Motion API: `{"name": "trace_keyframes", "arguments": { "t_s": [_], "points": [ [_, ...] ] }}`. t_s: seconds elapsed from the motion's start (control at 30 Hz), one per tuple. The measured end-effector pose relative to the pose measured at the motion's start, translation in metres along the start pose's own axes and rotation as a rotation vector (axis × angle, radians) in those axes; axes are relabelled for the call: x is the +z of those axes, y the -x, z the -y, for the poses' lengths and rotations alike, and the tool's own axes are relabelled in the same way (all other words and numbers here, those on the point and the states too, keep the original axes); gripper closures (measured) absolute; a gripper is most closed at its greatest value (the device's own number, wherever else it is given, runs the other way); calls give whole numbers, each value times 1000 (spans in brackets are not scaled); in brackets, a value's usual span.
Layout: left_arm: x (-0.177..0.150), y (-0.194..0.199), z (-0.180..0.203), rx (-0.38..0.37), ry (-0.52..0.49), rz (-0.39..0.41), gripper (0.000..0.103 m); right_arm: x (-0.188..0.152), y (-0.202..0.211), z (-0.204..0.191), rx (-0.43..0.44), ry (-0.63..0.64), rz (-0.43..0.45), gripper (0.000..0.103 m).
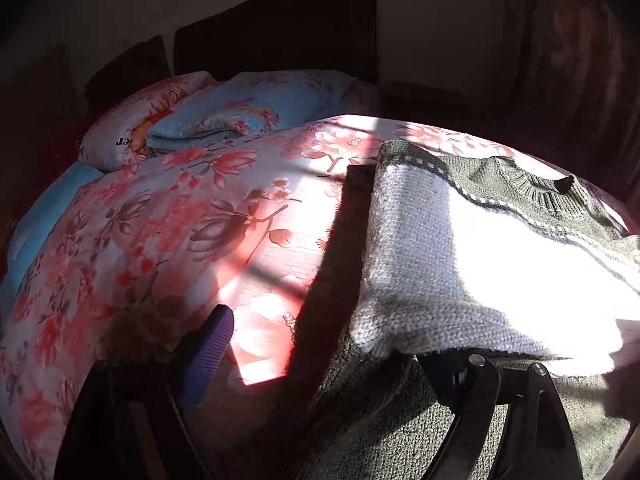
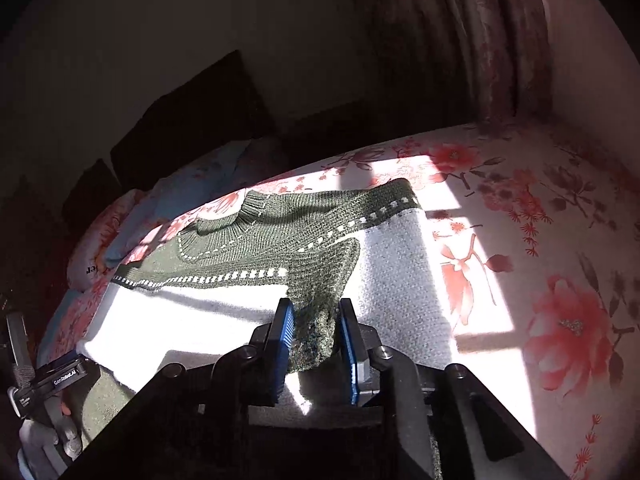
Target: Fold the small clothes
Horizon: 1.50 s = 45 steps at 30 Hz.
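Observation:
A knitted sweater, dark green at the top and white below, lies flat on the floral bed sheet, collar at the far side. In the right wrist view the sweater has one green sleeve folded across its white body. The sleeve's cuff sits loosely between the blue pads of my right gripper, which is open. My left gripper is open wide. Its left pad is over the sheet, and its right finger is hidden under the sweater's white hem. The left gripper's body shows at the lower left.
Folded quilts and a pillow are piled at the head of the bed against a dark headboard. A patterned curtain hangs at the right. Bare sunlit sheet spreads right of the sweater.

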State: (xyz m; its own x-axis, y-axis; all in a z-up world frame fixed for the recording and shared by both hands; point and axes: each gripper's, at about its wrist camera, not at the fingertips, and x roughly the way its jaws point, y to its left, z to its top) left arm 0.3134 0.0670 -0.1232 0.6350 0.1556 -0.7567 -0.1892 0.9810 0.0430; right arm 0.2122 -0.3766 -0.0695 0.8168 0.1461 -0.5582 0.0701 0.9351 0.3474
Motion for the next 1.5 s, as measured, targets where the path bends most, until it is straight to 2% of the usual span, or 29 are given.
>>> {"name": "trace_keyframes", "arguments": {
  "t_s": [0.07, 0.2, 0.3, 0.33, 0.37, 0.4, 0.5, 0.53, 0.6, 0.63, 0.7, 0.8, 0.83, 0.93, 1.0, 1.07, 1.1, 1.13, 1.17, 1.23, 1.33, 1.4, 1.5],
  "points": [
    [0, 0, 1, -1, -6, -3, 0, -1, 18, -3, 45, 15, 98, 73],
    [0, 0, 4, -6, -21, -14, 0, -2, 10, -32, 108, 149, 39, 72],
    [1, -2, 4, -16, -23, -23, 0, -6, 2, -52, 86, 244, -7, 72],
    [1, -3, 4, -24, -24, -26, 0, -9, -9, -58, 62, 279, -74, 72],
    [1, -3, 3, -36, -24, -30, 0, -13, -25, -62, -6, 308, -163, 71],
    [1, -3, 2, -57, -28, -33, 0, -16, -31, -65, -62, 324, -194, 72],
    [-8, 8, -1, -93, -61, -42, 0, -17, -31, -70, -102, 348, -180, 73],
    [-14, 17, -5, -106, -64, -28, 0, -17, -31, -69, -92, 341, -181, 72],
    [-24, 47, -22, -155, 22, 92, 0, -16, -31, -65, -70, 322, -180, 71],
    [-24, 61, -31, -215, 80, 150, 0, -14, -31, -64, -60, 316, -182, 70],
    [-9, 74, -36, -338, 132, 177, 0, -13, -30, -62, -34, 310, -185, 66],
    [34, 65, -10, -515, 79, 97, 0, -12, -27, -65, -14, 310, -186, 59],
    [47, 57, 3, -550, 50, 70, 0, -12, -27, -65, -11, 308, -186, 58],
    [83, 25, 47, -554, -37, 24, 0, -12, -25, -63, 3, 293, -184, 58],
    [97, -3, 64, -552, -36, -29, 0, -11, -25, -62, 9, 284, -183, 58],
    [103, -34, 71, -506, -18, -92, 0, -11, -25, -62, 11, 282, -182, 58],
    [103, -51, 69, -470, 7, -128, 0, -11, -25, -62, 13, 281, -182, 58],
    [99, -66, 63, -472, 45, -164, 0, -11, -25, -62, 18, 279, -182, 58],
    [97, -64, 57, -497, 59, -122, 0, -11, -24, -60, 25, 273, -181, 58],
    [96, -60, 51, -535, 80, -138, 0, -10, -24, -58, 34, 262, -180, 58],
    [107, -49, 28, -633, 193, -89, 0, -9, -24, -55, 60, 236, -179, 58],
    [119, -53, 19, -629, 231, -81, 0, -9, -24, -53, 72, 224, -179, 58],
    [125, -82, 22, -613, 225, -173, 0, -9, -24, -53, 74, 224, -180, 58]
  ]
}}
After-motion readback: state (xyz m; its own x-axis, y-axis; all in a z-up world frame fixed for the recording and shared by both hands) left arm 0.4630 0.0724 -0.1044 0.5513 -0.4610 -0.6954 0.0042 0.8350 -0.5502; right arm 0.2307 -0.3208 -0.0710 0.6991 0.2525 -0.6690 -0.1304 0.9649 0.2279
